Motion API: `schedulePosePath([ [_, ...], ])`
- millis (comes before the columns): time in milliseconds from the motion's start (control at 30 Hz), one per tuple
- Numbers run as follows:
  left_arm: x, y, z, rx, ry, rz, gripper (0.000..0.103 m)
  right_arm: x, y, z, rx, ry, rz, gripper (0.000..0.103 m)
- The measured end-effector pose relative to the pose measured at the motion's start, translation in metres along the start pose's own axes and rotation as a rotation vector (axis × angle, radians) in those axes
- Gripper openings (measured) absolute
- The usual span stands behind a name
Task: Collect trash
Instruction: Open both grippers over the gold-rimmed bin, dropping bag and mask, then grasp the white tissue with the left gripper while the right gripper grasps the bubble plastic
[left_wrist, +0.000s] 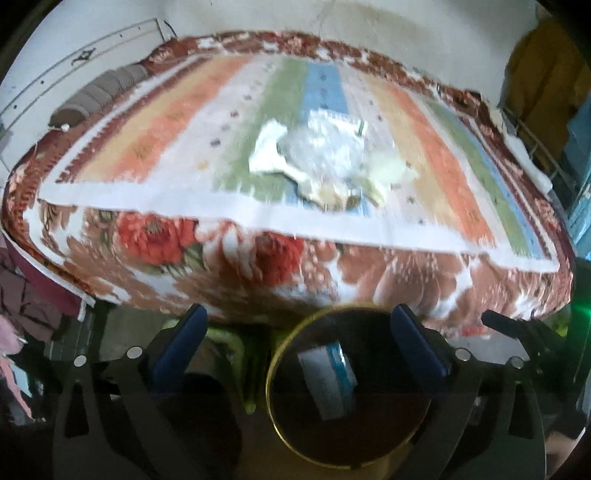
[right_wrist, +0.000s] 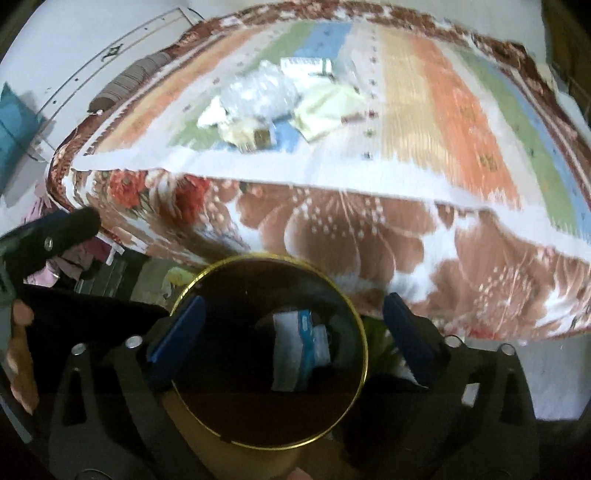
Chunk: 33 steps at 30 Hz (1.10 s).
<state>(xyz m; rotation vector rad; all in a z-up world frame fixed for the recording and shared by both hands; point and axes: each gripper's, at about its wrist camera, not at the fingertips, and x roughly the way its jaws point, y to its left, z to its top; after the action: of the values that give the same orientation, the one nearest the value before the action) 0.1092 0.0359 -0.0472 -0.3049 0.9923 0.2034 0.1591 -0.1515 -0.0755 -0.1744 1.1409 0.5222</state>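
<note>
Gold-rimmed bin w/ carton below both released grippers (teal box only in right view).

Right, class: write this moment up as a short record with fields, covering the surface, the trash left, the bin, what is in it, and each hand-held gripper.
surface: bed with striped cloth over a floral blanket
trash left: pile of crumpled plastic and paper in the middle of the striped cloth
bin: dark round bin with gold rim, below the bed's near edge
bin contents: white and blue packet
left hand-held gripper: open, empty, above the bin
right hand-held gripper: open, empty, above the bin
picture quality: blurred
</note>
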Motion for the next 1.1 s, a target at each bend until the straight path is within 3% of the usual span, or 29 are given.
schedulePosePath([
  [500, 0.021, 0.016, 0.062, -0.004, 0.019, 0.068, 0.097, -0.01, -0.002, 0.066, -0.039, -0.107, 0.032, 0.094],
  [733, 0.033, 0.017, 0.094, 0.026, 0.003, 0.086, 0.097, 0.0, -0.016, 0.087, 0.04, -0.104, 0.074, 0.094],
  [1100, 0.068, 0.041, 0.139, 0.019, 0.029, 0.078, 0.097, 0.01, -0.001, 0.125, -0.073, -0.177, 0.055, 0.094],
])
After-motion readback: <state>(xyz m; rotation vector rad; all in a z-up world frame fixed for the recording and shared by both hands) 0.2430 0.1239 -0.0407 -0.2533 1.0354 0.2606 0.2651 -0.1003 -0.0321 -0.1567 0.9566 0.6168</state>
